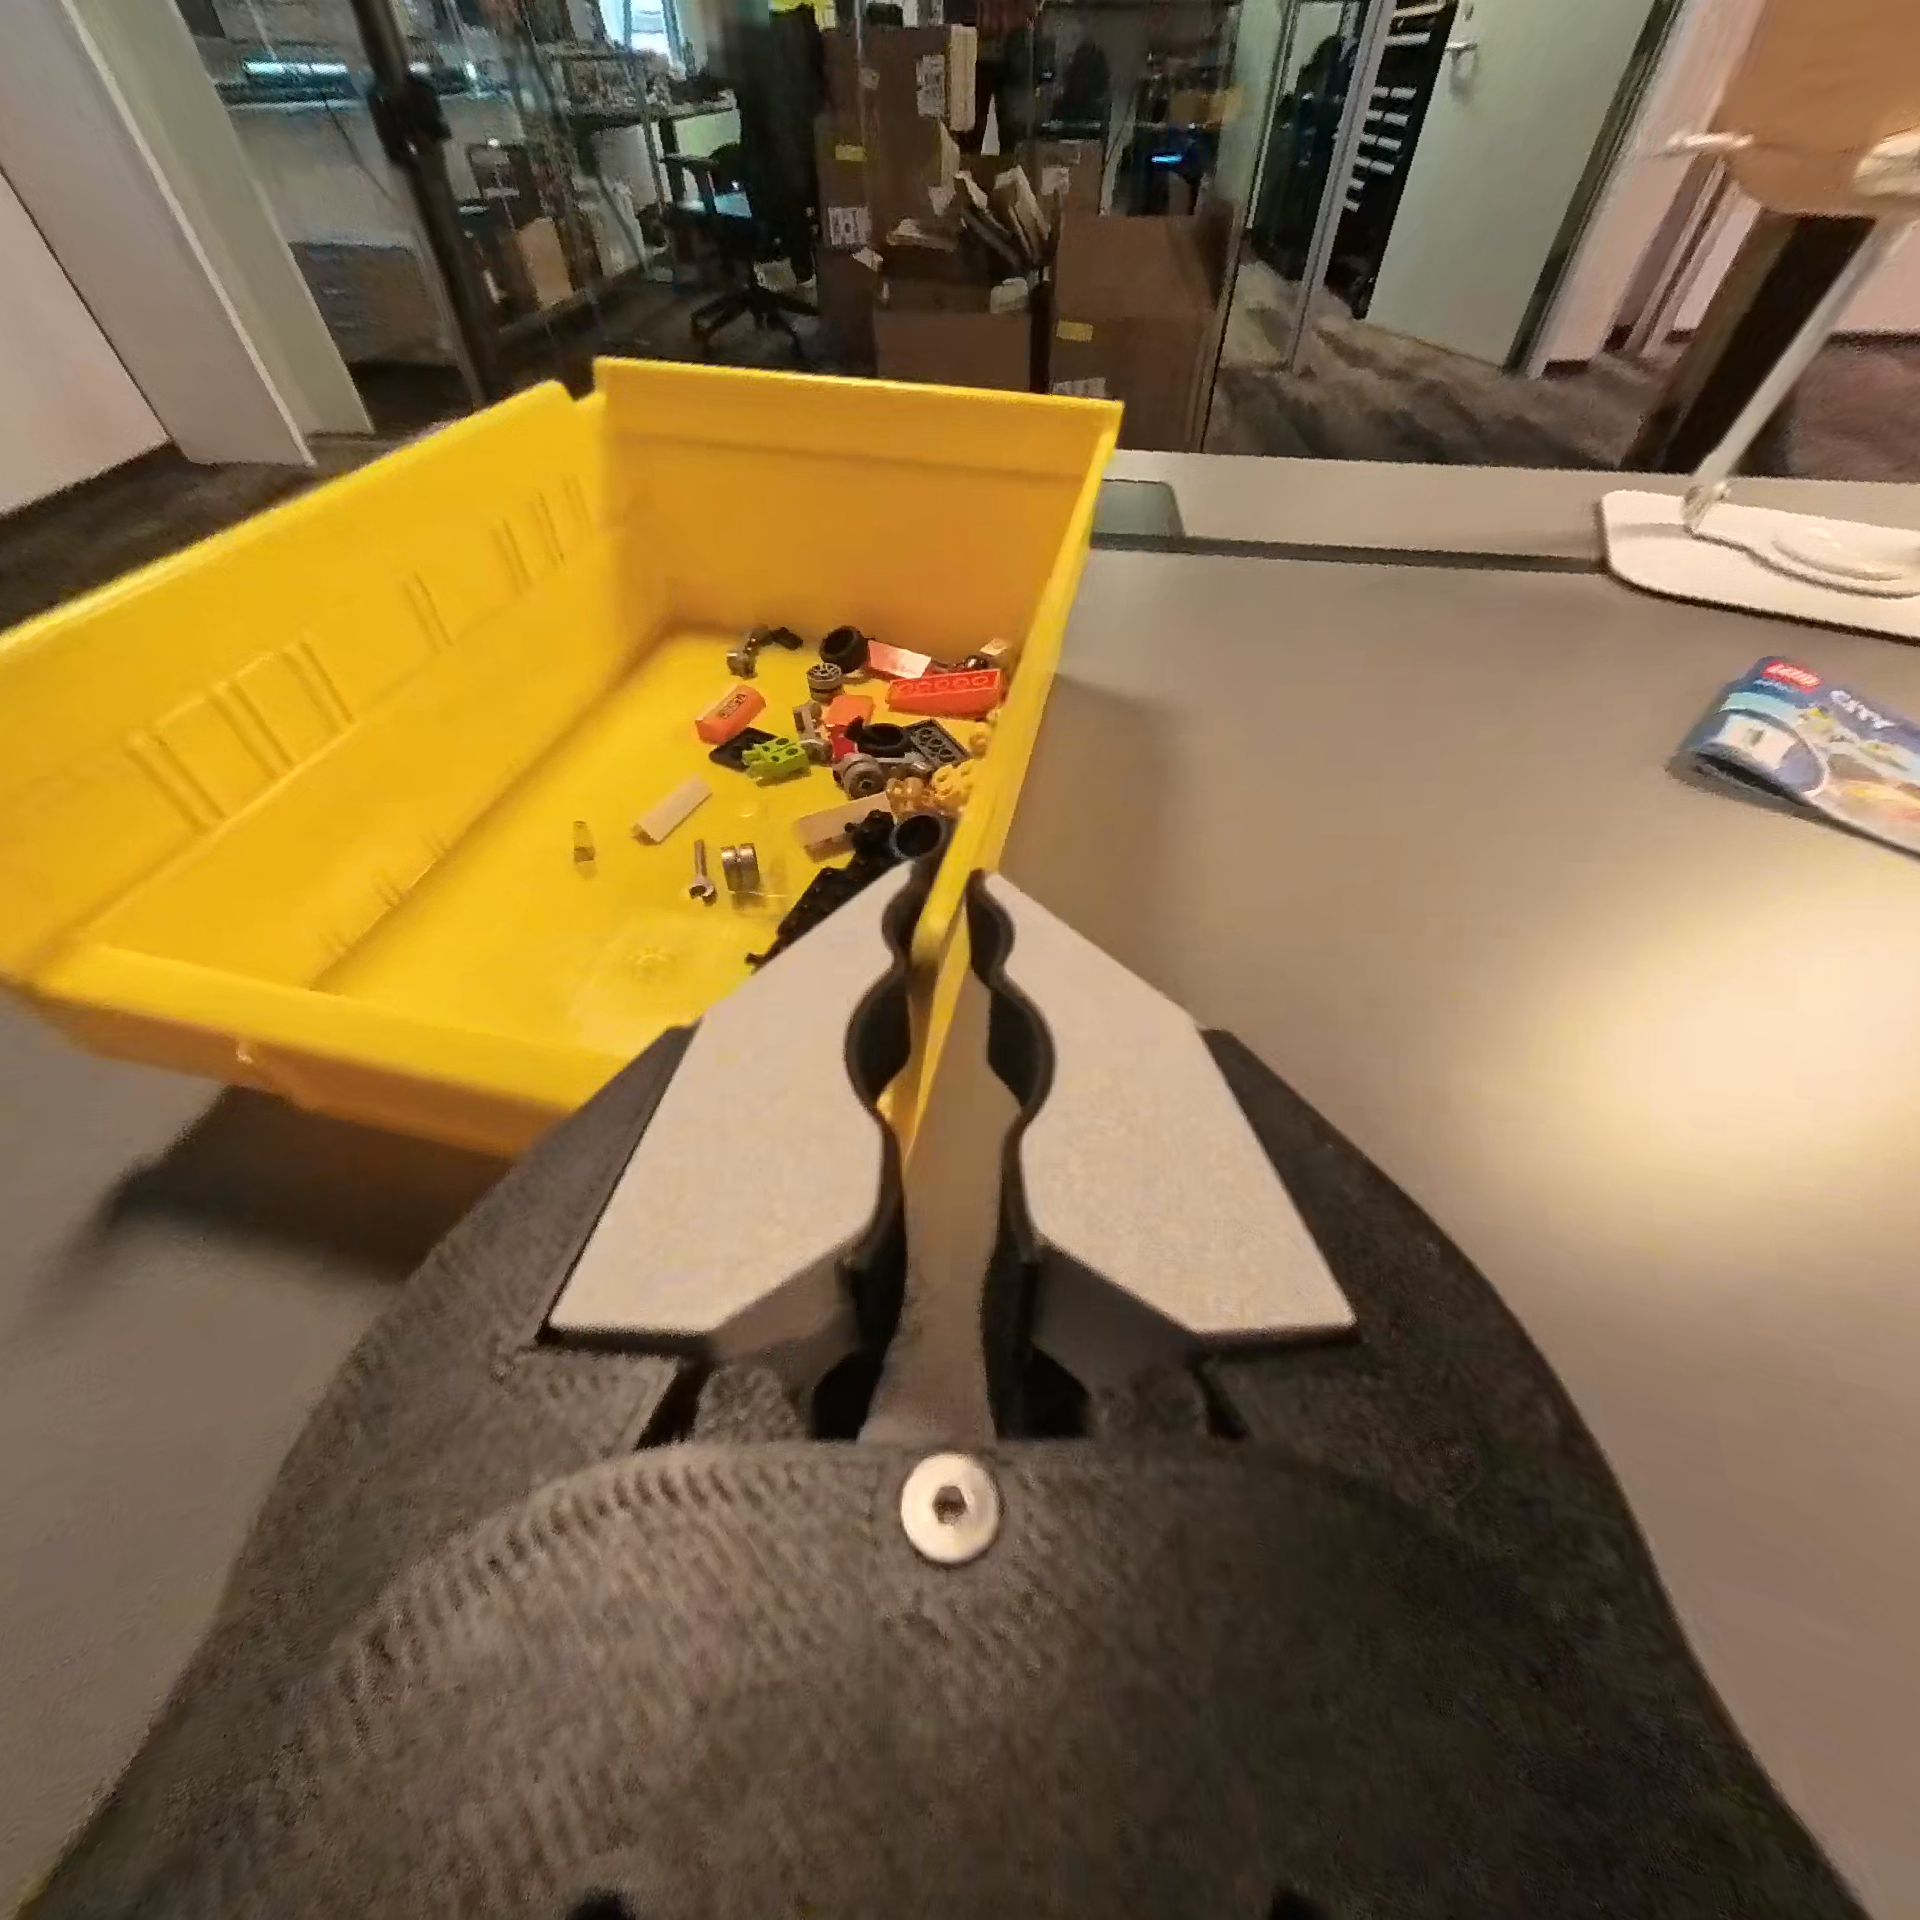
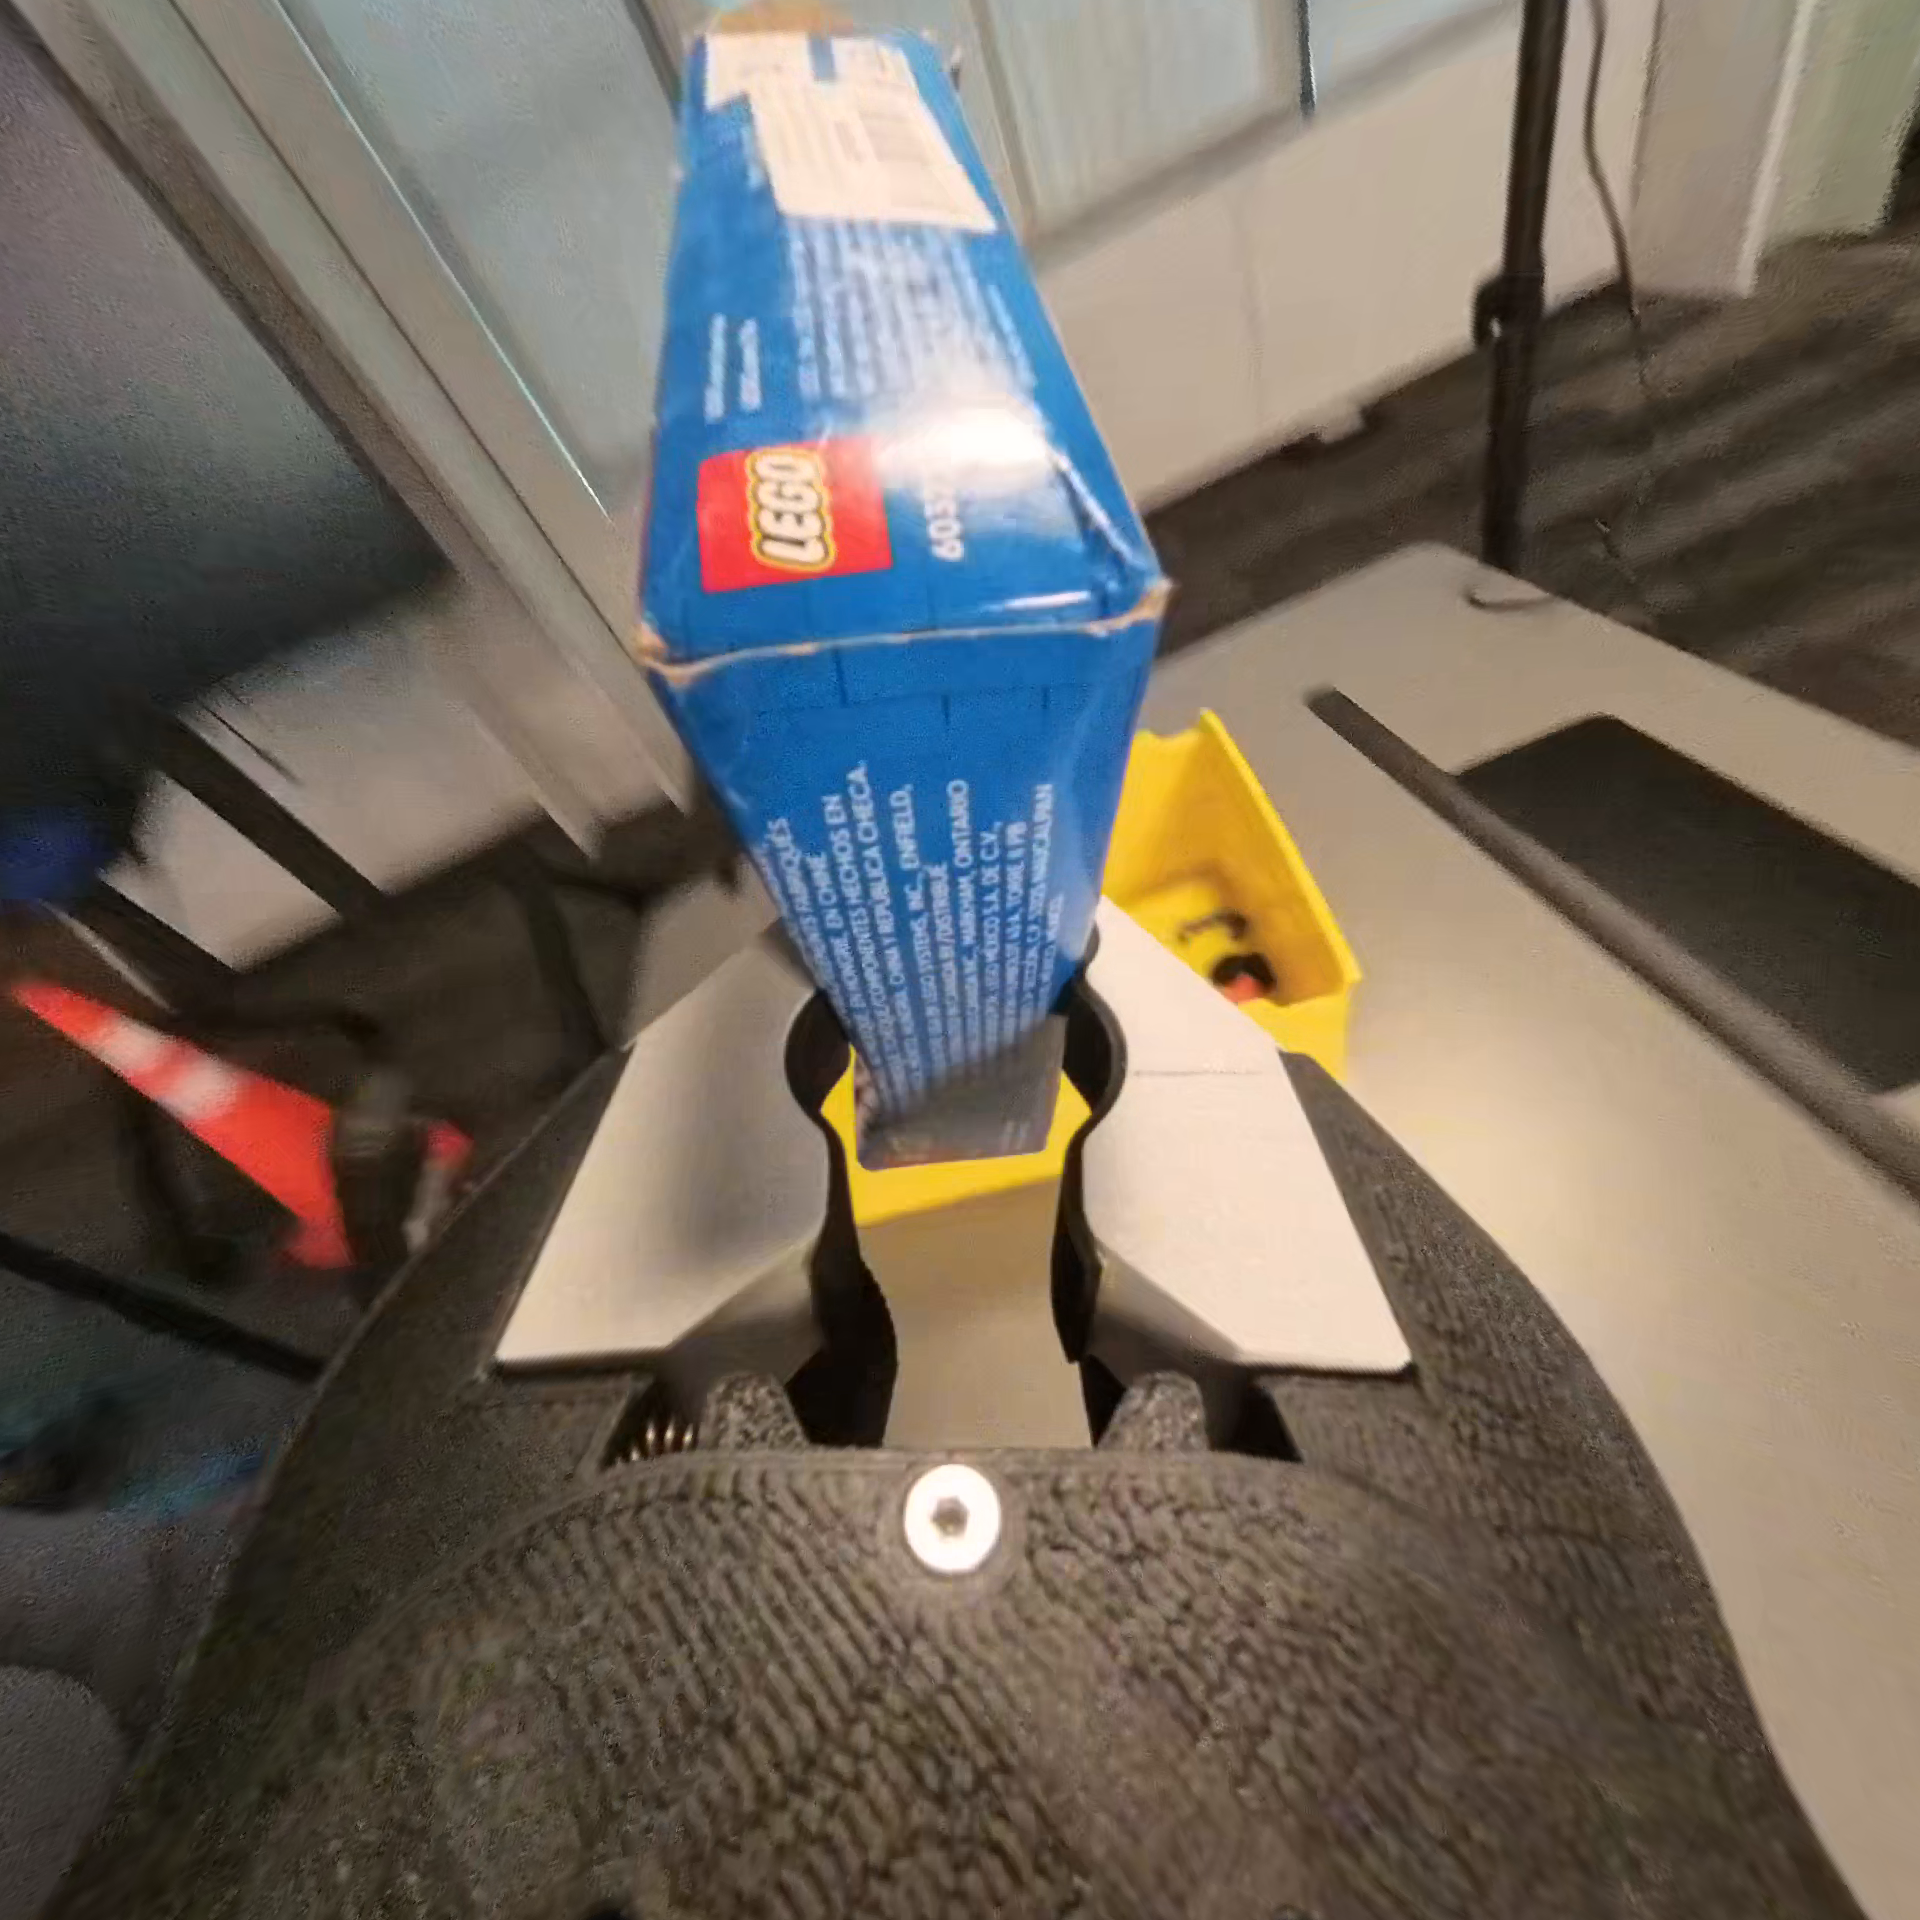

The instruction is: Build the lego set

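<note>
A yellow plastic bin (image 1: 436,727) sits on the grey table (image 1: 1403,987), with a shadow under its near left corner. Several loose lego pieces (image 1: 873,727) lie at its far right end. My left gripper (image 1: 948,894) is shut on the bin's right wall, near the front corner, with one finger on each side. My right gripper (image 2: 951,966) is shut on the lower end of a blue lego box (image 2: 894,416) and holds it upright in the air. Behind the box, the yellow bin (image 2: 1226,831) shows with a few pieces inside.
A lego instruction booklet (image 1: 1808,748) lies on the table at the right. A white lamp base (image 1: 1756,551) stands at the far right edge. A dark recess (image 2: 1714,883) runs across the table. An orange cone (image 2: 208,1101) lies on the floor to the left. My right fingertips sit around 25 cm from my left ones.
</note>
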Demonstrator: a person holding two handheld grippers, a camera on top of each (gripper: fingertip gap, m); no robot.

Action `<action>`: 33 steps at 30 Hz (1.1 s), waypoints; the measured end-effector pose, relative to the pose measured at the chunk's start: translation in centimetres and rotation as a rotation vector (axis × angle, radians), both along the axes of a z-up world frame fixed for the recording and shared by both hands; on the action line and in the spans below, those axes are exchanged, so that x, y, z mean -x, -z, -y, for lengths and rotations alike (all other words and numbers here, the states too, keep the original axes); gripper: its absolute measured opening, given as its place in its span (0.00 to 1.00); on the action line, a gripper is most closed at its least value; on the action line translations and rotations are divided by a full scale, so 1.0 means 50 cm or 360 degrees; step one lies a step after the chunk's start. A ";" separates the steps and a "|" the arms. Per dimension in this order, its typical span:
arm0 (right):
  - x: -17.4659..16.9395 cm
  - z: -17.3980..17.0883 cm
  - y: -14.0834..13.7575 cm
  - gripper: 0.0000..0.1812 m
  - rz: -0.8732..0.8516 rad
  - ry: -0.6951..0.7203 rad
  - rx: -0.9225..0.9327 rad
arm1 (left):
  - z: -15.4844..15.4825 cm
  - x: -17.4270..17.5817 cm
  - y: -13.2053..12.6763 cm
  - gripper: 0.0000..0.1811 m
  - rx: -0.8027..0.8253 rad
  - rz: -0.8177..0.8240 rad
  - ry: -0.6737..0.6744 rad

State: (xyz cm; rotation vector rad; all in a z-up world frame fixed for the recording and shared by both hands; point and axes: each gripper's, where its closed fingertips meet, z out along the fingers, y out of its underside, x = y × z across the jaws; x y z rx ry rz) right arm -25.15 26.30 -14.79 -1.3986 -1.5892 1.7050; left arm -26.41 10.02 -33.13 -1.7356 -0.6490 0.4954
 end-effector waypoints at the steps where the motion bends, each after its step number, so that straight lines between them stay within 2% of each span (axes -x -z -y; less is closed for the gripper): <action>1: -0.028 -0.007 0.005 0.21 -0.0094 -0.0003 0.0188 | 0.014 0.005 0.001 0.05 -0.0015 0.0032 -0.0019; 3: -0.086 -0.016 0.022 0.21 -0.0251 -0.0042 0.0509 | 0.047 0.010 -0.018 0.28 -0.0055 -0.0016 -0.0103; 4: -0.115 -0.017 0.034 0.21 -0.0335 -0.0063 0.0603 | 0.057 -0.002 -0.051 0.34 -0.0151 -0.0104 -0.0106; 5: -0.144 -0.013 0.050 0.21 -0.0409 -0.0099 0.0653 | 0.057 -0.029 -0.095 0.36 -0.0288 -0.0206 -0.0060; 7: -0.200 0.009 0.089 0.21 -0.0506 -0.0241 0.0671 | 0.027 -0.111 -0.179 0.37 -0.0534 -0.0358 0.0192; 8: -0.223 0.019 0.107 0.21 -0.0550 -0.0294 0.0669 | -0.001 -0.156 -0.209 0.40 -0.0630 -0.0346 0.0375; 11: -0.286 0.056 0.138 0.21 -0.0696 -0.0456 0.0718 | -0.096 -0.279 -0.264 0.55 -0.0877 -0.0083 0.0945; 12: -0.303 0.067 0.146 0.21 -0.0731 -0.0489 0.0719 | -0.124 -0.301 -0.265 0.56 -0.0900 0.0010 0.1046; 14: -0.330 0.085 0.164 0.21 -0.0760 -0.0546 0.0675 | -0.166 -0.325 -0.257 0.52 -0.0915 0.0102 0.1148; 17: -0.365 0.094 0.189 0.21 -0.0769 -0.0590 0.0618 | -0.183 -0.354 -0.262 0.27 -0.1069 0.0114 0.1276; 18: -0.368 0.084 0.194 0.22 -0.0768 -0.0546 0.0610 | -0.185 -0.359 -0.258 0.25 -0.1099 0.0113 0.1316; 19: -0.365 0.070 0.198 0.28 -0.0768 -0.0462 0.0577 | -0.190 -0.359 -0.249 0.24 -0.1091 0.0090 0.1309; 21: -0.347 0.014 0.203 0.52 -0.0767 -0.0169 0.0503 | -0.198 -0.339 -0.222 0.22 -0.0997 -0.0129 0.1136; 22: -0.341 -0.014 0.209 0.56 -0.0756 -0.0048 0.0449 | -0.201 -0.333 -0.210 0.22 -0.0921 -0.0299 0.1042; 25: -0.350 -0.066 0.206 0.59 -0.0882 0.0239 0.0261 | -0.217 -0.294 -0.158 0.21 -0.0456 -0.0881 0.0608; 27: -0.357 -0.073 0.198 0.61 -0.0933 0.0360 0.0094 | -0.232 -0.284 -0.110 0.20 -0.0199 -0.1176 0.0481; 29: -0.375 -0.075 0.179 0.59 -0.1049 0.0497 -0.0124 | -0.248 -0.280 -0.085 0.20 -0.0013 -0.1285 0.0475; 31: -0.392 -0.054 0.160 0.57 -0.1133 0.0521 -0.0347 | -0.251 -0.279 -0.080 0.19 -0.0029 -0.1283 0.0501; 33: -0.399 -0.030 0.151 0.59 -0.1144 0.0499 -0.0433 | -0.252 -0.275 -0.074 0.19 -0.0029 -0.1219 0.0521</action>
